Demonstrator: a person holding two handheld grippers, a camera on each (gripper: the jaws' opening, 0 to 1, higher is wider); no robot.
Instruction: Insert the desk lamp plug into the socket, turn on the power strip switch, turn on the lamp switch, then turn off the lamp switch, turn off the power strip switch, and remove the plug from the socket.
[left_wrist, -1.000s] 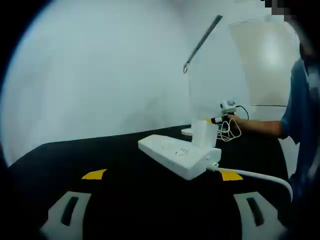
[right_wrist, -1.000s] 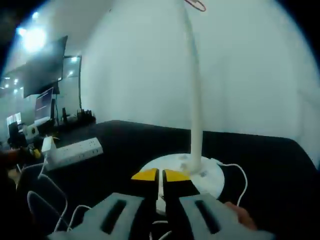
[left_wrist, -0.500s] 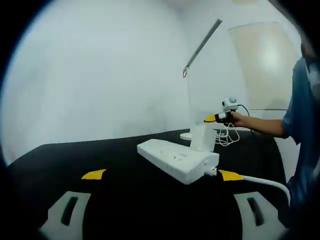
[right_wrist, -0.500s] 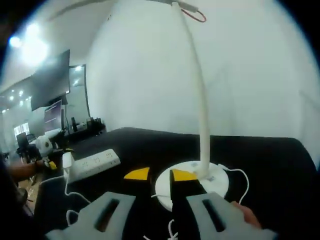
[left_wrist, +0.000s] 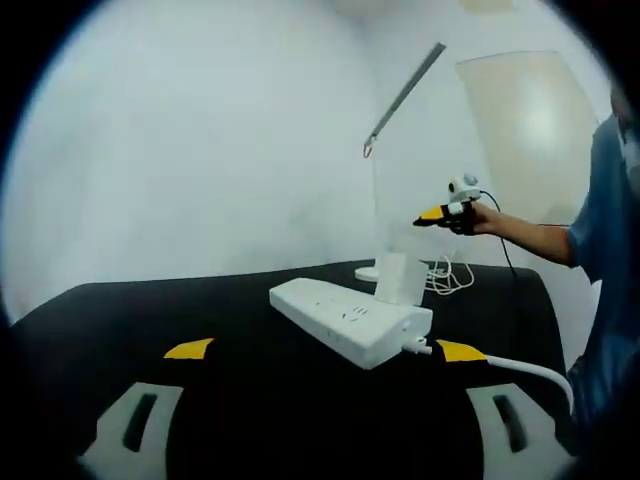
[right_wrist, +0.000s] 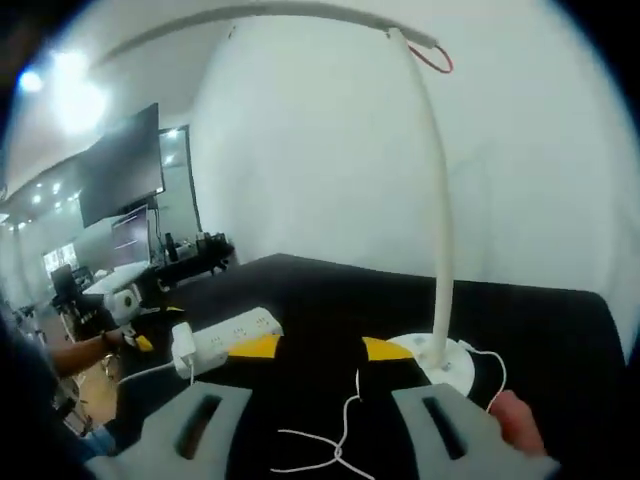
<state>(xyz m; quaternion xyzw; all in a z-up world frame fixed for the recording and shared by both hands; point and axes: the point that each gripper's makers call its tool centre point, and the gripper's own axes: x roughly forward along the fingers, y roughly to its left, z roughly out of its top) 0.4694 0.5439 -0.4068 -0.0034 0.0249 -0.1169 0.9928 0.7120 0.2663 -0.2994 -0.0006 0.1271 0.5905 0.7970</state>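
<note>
Lamp plug (left_wrist: 402, 279) sits in the power strip (left_wrist: 350, 317); lamp unlit. Beyond the strip, right gripper (right_wrist: 318, 347) jaws apart, empty; left gripper (left_wrist: 325, 350) likewise.

The left gripper view sits low over the black table (left_wrist: 200, 310), looking across the nearby power strip (left_wrist: 345, 318) toward the desk lamp (left_wrist: 385, 150) farther back. The right gripper view faces the opposite way, from above the table beside the lamp (right_wrist: 440, 230), with the power strip (right_wrist: 225, 335) farther off. Both share table, strip and lamp.
</note>
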